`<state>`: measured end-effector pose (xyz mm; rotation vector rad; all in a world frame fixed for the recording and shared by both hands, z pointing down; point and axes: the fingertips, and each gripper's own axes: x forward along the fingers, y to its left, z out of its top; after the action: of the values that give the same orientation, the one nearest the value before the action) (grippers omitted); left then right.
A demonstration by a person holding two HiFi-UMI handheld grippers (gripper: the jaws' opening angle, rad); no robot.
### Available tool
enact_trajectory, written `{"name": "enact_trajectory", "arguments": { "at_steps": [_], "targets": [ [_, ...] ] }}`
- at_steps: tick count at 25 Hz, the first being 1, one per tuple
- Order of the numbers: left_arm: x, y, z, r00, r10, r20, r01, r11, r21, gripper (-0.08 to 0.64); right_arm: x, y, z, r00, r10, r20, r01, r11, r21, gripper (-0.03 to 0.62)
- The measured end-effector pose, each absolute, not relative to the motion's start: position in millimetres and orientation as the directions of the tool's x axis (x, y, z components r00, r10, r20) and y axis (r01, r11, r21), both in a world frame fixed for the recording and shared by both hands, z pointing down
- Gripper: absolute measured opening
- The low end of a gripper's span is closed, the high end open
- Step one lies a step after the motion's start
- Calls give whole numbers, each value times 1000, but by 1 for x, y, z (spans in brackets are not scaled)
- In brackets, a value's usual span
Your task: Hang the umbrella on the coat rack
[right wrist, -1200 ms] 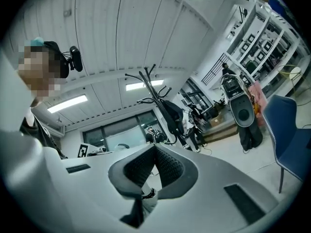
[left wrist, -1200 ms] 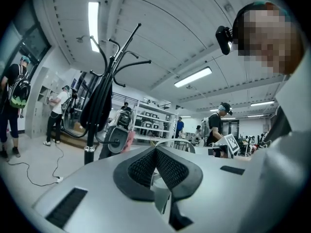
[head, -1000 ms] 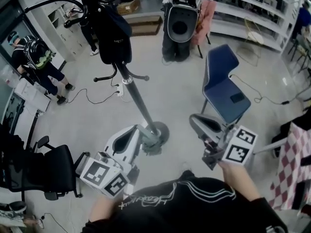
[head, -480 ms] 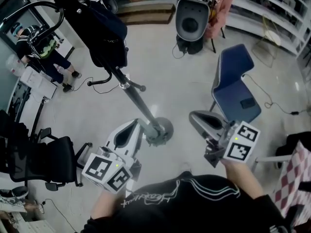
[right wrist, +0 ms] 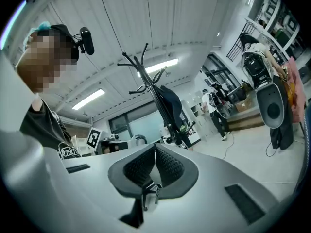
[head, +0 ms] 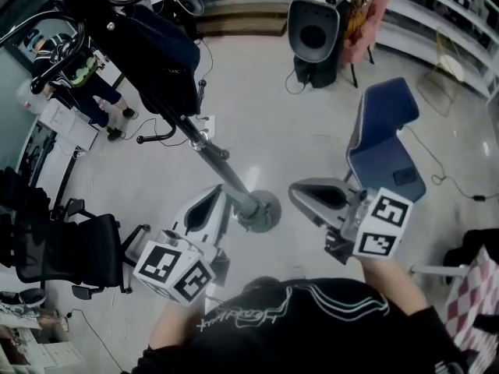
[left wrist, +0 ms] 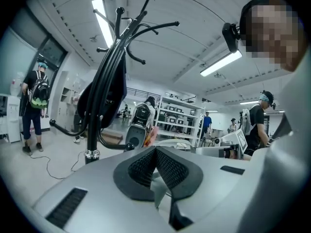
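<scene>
The black coat rack (head: 222,170) rises from its round base (head: 263,211) toward the upper left of the head view. A dark folded umbrella (head: 156,57) hangs from its hooks against the pole; it also shows as the umbrella (left wrist: 104,93) in the left gripper view and as the umbrella (right wrist: 172,101) in the right gripper view. My left gripper (head: 210,205) is low, just left of the base, shut and holding nothing. My right gripper (head: 304,195) is to the right of the base, also shut and holding nothing. The pads meet in both gripper views, left gripper (left wrist: 155,152) and right gripper (right wrist: 155,152).
A blue chair (head: 383,142) stands at the right and a black office chair (head: 54,255) at the left. A grey machine (head: 316,29) and shelving sit at the back. A person (head: 66,61) stands at far left. Cables cross the floor (head: 273,131).
The view has swung, so the rack's top and umbrella now sit further up and left. My right gripper has shifted a little left toward the rack base. Both grippers remain shut.
</scene>
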<state>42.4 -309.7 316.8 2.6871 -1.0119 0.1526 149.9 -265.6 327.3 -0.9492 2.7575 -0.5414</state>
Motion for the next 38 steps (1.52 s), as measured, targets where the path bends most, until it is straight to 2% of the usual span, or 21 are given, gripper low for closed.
{"name": "enact_trajectory", "arguments": {
  "at_steps": [7,21,32,38],
  "targets": [
    [51,-324,317,730,-653,202,-683,-707,185,-3,146,-282,332,-810,-584,-57,-515,753,-409,14],
    [38,-368,326,695,-667,269,-717,-671,189,-3,142,-332,333,-803,-590,-91,-487,735,-472,14],
    [34,-391,340,746,-586,318,-661,-711,239,-3,136,-397,327,-807,-583,-92,-470,730,-496,14],
    [33,-397,342,705,-623,340,-704,-674,226,-3,129,-411,325,-852,-512,-106,-404,773,-489,14]
  ]
}}
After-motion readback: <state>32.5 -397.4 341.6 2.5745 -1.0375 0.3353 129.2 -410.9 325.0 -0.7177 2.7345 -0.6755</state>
